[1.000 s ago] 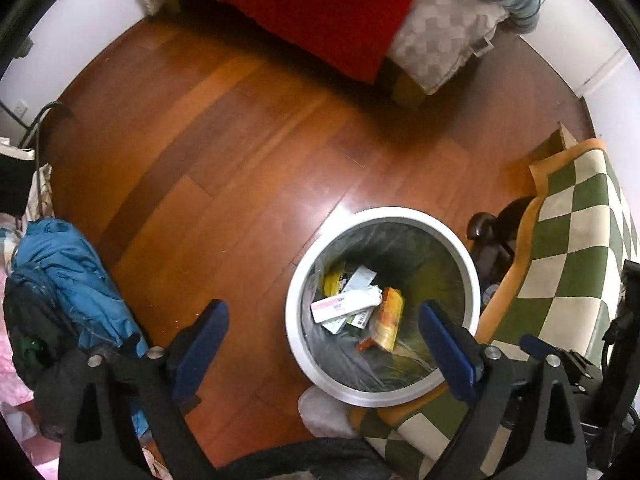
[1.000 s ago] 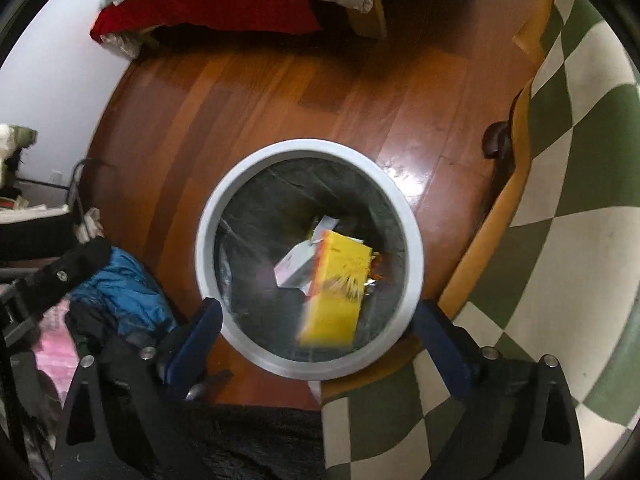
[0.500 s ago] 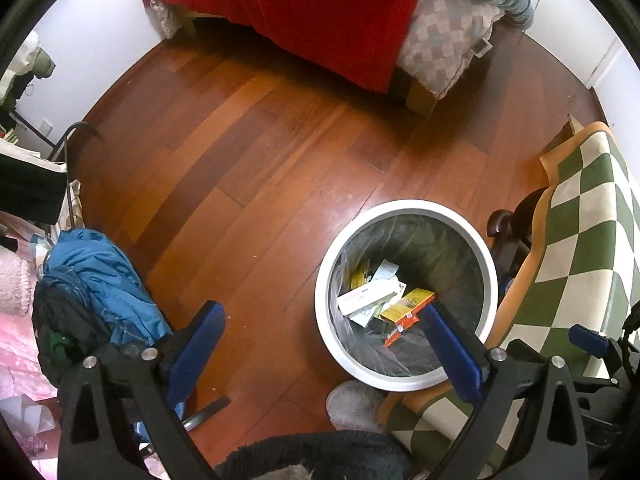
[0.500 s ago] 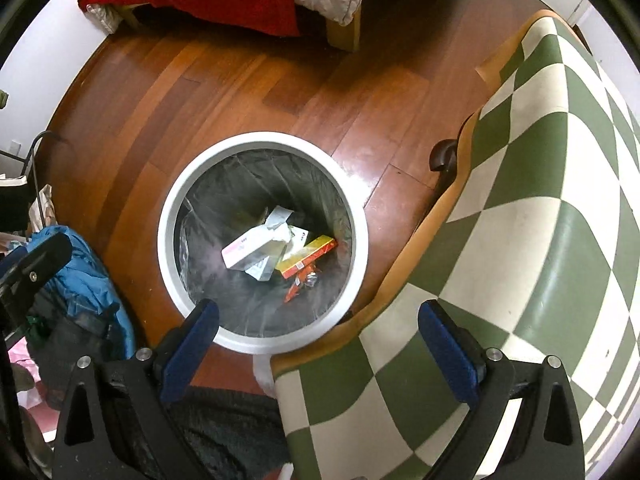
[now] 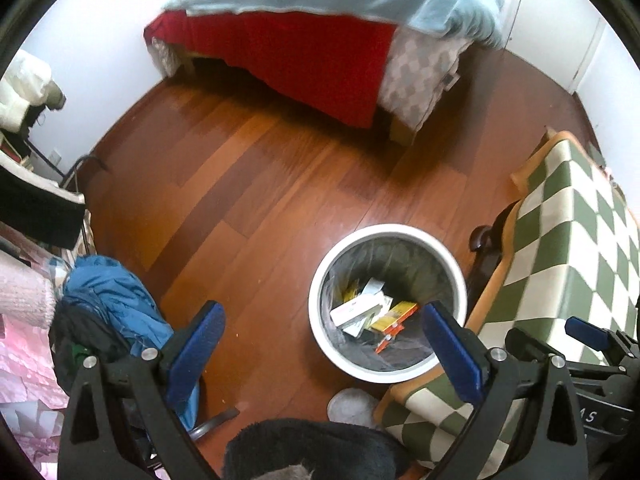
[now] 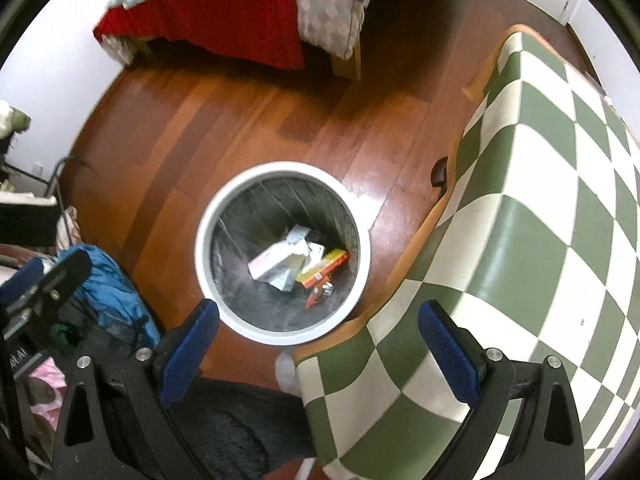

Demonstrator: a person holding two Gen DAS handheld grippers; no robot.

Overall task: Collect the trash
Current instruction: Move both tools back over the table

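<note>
A round white trash bin [image 5: 387,302] [image 6: 282,251], lined with a grey bag, stood on the wooden floor [image 5: 256,200] and served as the fixed mark of the scene. Inside it lay the collected trash: a white and pink box [image 5: 356,309] [image 6: 270,258], a yellow and red box [image 5: 394,315] [image 6: 325,266] touching it on the side nearer the cloth, and some crumpled white paper [image 6: 298,236]. The left gripper [image 5: 324,332] hung above the bin's near rim, its blue fingers [image 5: 196,344] spread wide with nothing between them. The right gripper [image 6: 318,334] hovered over that same near rim, likewise spread and empty. A green and cream checked cloth [image 5: 560,248] [image 6: 520,220] draped just beside the bin. Beyond the bin stood a bed with a red cover [image 5: 304,52] [image 6: 224,12]; a blue jacket [image 5: 116,300] [image 6: 108,292] lay heaped on the bin's other side.
</note>
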